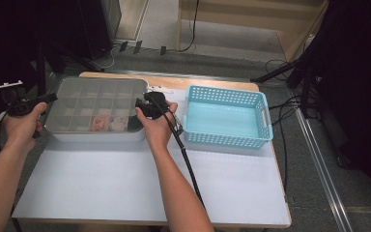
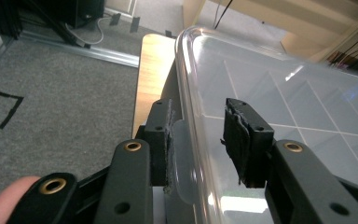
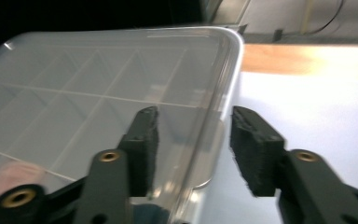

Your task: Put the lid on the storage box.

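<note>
A clear compartment box (image 1: 96, 110) is sitting at the upper left of the white counter (image 1: 125, 183), with a light blue basket (image 1: 227, 117) lying just beside it toward the right of the frame. The left gripper (image 2: 198, 140) is straddling the box's left rim, its fingers (image 2: 161, 140) parted around the lid edge. The right gripper (image 3: 191, 144) is doing likewise at the right rim, fingers (image 3: 254, 149) spread. Pink and white items (image 1: 108, 123) are showing through the lid in the high view; the right gripper view is blurring them.

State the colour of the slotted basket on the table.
Light blue basket; clearest in the high view.
</note>
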Demonstrator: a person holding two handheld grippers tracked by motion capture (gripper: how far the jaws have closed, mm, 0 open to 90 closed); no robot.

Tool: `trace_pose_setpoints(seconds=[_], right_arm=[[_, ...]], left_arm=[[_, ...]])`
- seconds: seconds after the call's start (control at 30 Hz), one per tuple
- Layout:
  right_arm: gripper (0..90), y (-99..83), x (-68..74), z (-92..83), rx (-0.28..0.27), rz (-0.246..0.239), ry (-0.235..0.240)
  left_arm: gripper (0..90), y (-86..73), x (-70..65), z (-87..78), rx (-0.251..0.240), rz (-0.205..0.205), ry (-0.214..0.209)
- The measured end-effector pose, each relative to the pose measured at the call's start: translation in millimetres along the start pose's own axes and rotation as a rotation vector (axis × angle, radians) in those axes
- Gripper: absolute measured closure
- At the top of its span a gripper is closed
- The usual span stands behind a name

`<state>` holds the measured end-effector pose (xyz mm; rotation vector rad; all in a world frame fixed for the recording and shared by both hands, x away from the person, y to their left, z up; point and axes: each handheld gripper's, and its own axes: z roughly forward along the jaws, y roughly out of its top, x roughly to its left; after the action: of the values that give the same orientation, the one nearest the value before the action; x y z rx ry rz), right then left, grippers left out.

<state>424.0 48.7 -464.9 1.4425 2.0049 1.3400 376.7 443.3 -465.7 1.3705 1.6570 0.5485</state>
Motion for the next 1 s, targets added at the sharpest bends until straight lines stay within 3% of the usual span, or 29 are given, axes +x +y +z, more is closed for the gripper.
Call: trace_pose_setpoints(seconds=[0.07, 0.17, 0.2, 0.23, 0.37, 0.47, 0.57, 0.7, 1.0], right_arm=[[47.8, 0.5, -4.0, -1.9, -0.003, 0.000, -0.029], [62.2, 0.3, -15.1, -8.0, -0.013, 0.041, -0.029], [62.2, 0.3, -15.1, -8.0, -0.013, 0.041, -0.029], [73.2, -2.3, -19.8, -14.1, -0.024, 0.049, -0.008], [86.1, -8.4, -16.9, -20.6, -0.020, -0.003, -0.018], [87.6, -9.8, -14.0, -19.0, -0.010, 0.003, 0.006], [87.3, -11.1, -14.4, -14.0, 0.003, 0.036, 0.001], [88.9, -12.1, -20.8, -11.0, 0.004, 0.111, 0.035], [90.0, -13.0, -24.5, -5.9, 0.020, 0.166, 0.057]], left_arm=[[63.6, -0.6, 3.1, -5.5, -0.029, -0.024, 0.008], [64.2, -3.6, 8.2, -11.1, -0.028, -0.047, -0.019], [65.4, -3.6, 8.2, -11.1, -0.028, -0.047, -0.019], [66.1, -7.8, 10.9, -13.1, -0.014, -0.040, -0.050], [71.5, -14.7, 10.1, -14.4, 0.000, -0.016, -0.060], [73.4, -13.9, 4.9, -17.2, 0.003, -0.004, -0.020], [74.6, -11.7, 3.5, -18.0, 0.014, 0.002, -0.008], [74.5, -10.1, 4.0, -16.7, 0.019, 0.003, -0.011], [74.7, -8.9, 6.7, -16.0, 0.024, -0.018, -0.023]])
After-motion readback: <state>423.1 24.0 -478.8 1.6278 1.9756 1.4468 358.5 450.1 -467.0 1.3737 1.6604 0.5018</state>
